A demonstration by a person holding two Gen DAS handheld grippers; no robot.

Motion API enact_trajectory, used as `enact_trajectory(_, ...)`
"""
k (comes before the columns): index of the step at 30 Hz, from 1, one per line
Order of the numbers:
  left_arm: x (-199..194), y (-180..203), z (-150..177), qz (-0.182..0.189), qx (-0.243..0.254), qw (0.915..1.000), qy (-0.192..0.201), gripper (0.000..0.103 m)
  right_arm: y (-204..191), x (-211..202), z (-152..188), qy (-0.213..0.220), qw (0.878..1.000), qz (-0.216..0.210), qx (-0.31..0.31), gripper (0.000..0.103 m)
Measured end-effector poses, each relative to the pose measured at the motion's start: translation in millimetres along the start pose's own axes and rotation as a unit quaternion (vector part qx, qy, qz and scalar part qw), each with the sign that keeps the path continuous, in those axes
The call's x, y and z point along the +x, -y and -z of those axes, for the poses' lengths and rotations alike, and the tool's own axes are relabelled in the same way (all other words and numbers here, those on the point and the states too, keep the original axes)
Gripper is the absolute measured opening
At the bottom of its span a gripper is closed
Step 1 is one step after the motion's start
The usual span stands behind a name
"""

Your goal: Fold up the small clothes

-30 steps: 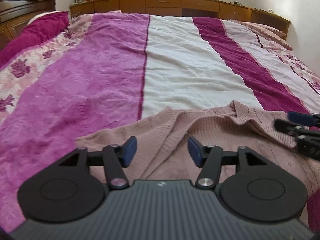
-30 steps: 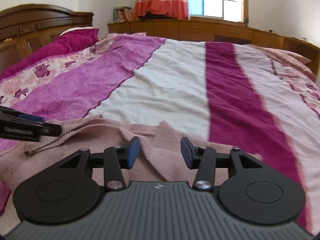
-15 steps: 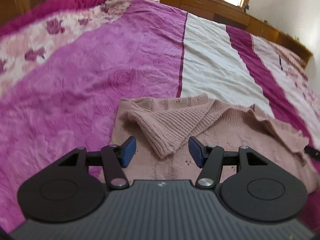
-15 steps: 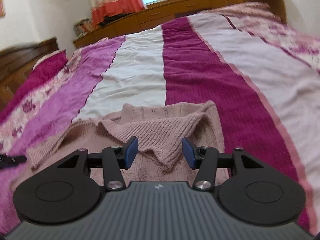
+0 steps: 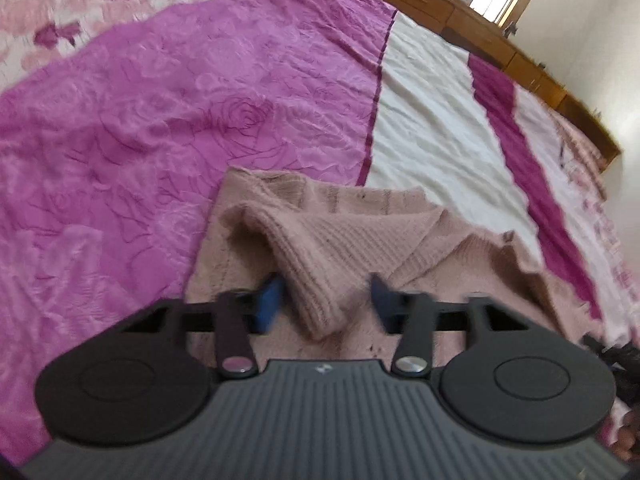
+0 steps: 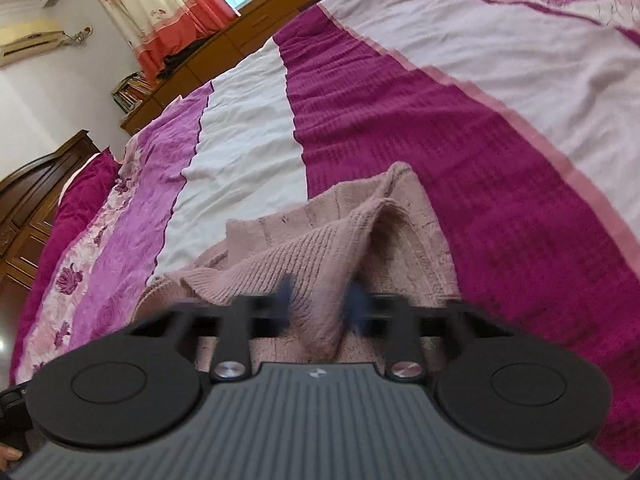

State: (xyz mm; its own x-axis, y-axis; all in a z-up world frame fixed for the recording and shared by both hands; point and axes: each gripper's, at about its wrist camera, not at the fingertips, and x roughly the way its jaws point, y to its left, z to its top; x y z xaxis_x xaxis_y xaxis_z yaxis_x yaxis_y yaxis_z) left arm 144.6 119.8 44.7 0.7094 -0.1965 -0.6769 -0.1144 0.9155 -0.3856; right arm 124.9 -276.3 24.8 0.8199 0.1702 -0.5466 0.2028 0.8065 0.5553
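A dusty-pink knitted sweater (image 5: 360,232) lies on the striped bedspread (image 5: 160,120). Each of its sleeves is folded inward over the body. In the left wrist view the left sleeve's ribbed cuff (image 5: 320,304) hangs between the blue pads of my left gripper (image 5: 326,300), whose jaws stand apart around it. In the right wrist view the right sleeve's cuff (image 6: 320,312) sits between the pads of my right gripper (image 6: 322,304). Its jaws are blurred and narrower, close against the knit on both sides. The sweater (image 6: 280,248) fills the lower middle there.
The bedspread (image 6: 400,120) stretches far ahead in purple, white and magenta stripes. A wooden headboard (image 6: 40,184) stands at the left, a low wooden cabinet (image 5: 500,40) under the window at the far end. The other gripper (image 5: 612,356) shows at the right edge.
Both grippers dropped lower and tilted toward the sweater's sleeves. Each sleeve cuff now lies between the pads. The right jaws have narrowed around the cuff; the left jaws are still wide.
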Motion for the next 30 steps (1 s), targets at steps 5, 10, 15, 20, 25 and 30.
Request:
enact_trajectory(5, 7, -7, -15, 0.016, -0.027, 0.9995, 0.001, 0.016, 2, 2, -16, 0.013, 0.999, -0.030, 0.024, 0.010)
enact_trajectory(10, 13, -4, -33, -0.010, -0.028, 0.9989, 0.037, 0.016, -5, 7, -40, 0.034, 0.999, -0.019, 0.009, 0.010)
enact_trajectory(15, 19, -9, -44, -0.016, -0.046, 0.9973, 0.054, 0.017, -5, 24, -55, 0.034, 0.999, 0.000, -0.023, 0.014)
enact_trajectory(20, 19, -15, -46, -0.026, -0.053, 0.9966, 0.057, 0.026, -1, 28, -50, 0.058, 0.997, 0.020, -0.041, 0.057)
enact_trajectory(25, 7, -19, -49, -0.023, -0.062, 0.9955, 0.067, 0.034, -1, 21, -42, 0.069, 0.995, 0.021, -0.072, 0.064)
enact_trajectory(30, -3, -13, -50, -0.028, -0.046, 0.9966, 0.063, 0.041, -10, 10, -21, 0.077, 0.988, 0.039, -0.125, 0.064)
